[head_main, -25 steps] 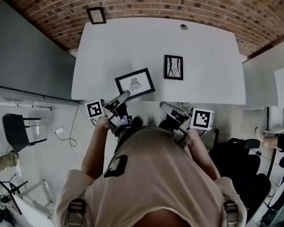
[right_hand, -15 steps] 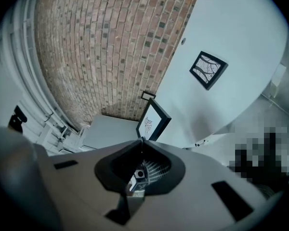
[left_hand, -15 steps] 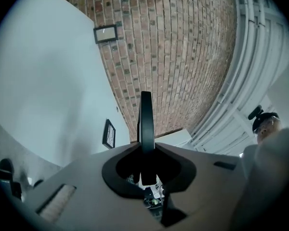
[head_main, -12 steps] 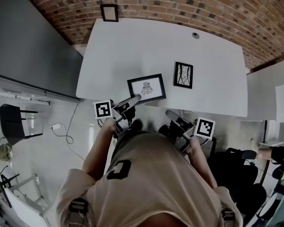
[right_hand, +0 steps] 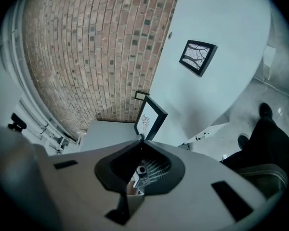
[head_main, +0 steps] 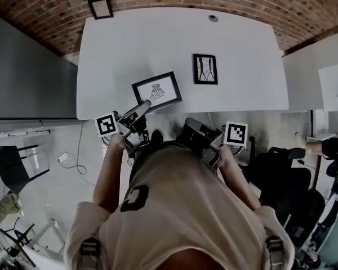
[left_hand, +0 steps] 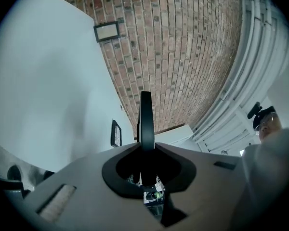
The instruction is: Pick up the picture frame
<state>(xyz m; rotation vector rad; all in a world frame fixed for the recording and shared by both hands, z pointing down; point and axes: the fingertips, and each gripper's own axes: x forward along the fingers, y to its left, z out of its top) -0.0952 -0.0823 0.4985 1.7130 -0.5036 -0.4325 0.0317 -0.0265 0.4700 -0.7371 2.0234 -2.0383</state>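
Both are closed and empty: the left gripper [head_main: 145,106] just beside the picture frame [head_main: 156,89] on the bench [head_main: 242,49], the right gripper [head_main: 188,131] near it.

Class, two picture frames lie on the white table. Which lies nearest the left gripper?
The landscape frame, askew at the table near edge, beside the left gripper; the portrait frame lies farther in, to its right.

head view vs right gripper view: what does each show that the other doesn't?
Head view only: the left hand-held gripper, the person's torso. Right gripper view only: the right hand-held gripper with jaws shut on nothing, white slatted panels. Both: the white table, the tilted picture frame, the upright picture frame, a third frame on the brick.
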